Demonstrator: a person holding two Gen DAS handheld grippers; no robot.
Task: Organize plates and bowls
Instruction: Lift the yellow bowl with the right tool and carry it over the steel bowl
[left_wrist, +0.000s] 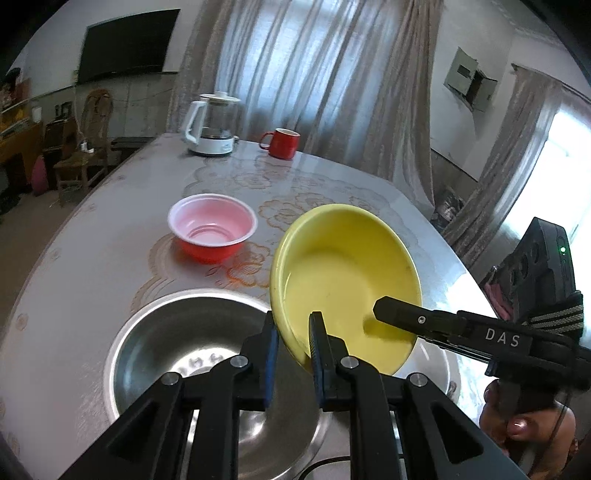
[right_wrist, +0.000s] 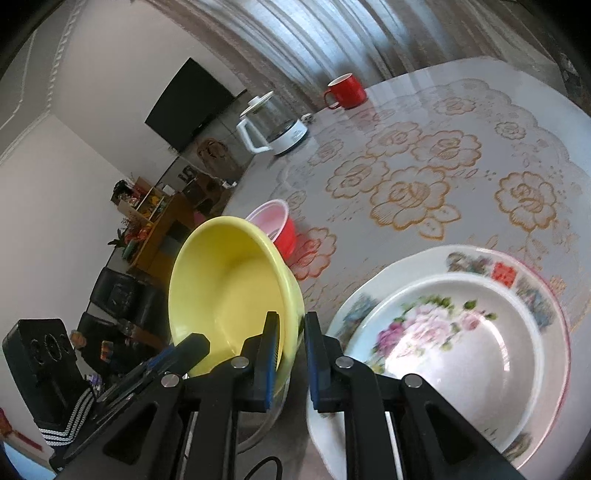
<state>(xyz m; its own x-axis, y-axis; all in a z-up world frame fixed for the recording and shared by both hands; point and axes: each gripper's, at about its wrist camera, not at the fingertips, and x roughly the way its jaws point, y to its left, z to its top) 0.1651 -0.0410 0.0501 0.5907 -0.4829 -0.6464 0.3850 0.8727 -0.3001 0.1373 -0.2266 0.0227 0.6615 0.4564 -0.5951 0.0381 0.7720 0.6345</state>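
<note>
- Yellow bowl (left_wrist: 343, 273): one, smooth, round, deep; lifted and tilted above the table (left_wrist: 110, 258), both tongs pinching its rim.
- Steel basin (left_wrist: 192, 343): one, shiny metal, round, under the yellow bowl's left.
- Red bowl (left_wrist: 212, 230): one, thin plastic, pale inside, on the table behind.
- Left gripper (left_wrist: 293, 332): clamped on the yellow bowl's near wall.
- Right gripper (right_wrist: 291, 332): clamped on the opposite wall.
- Floral plate (right_wrist: 532, 280): one, glazed; one flowered bowl (right_wrist: 454, 350) inside it.
</note>
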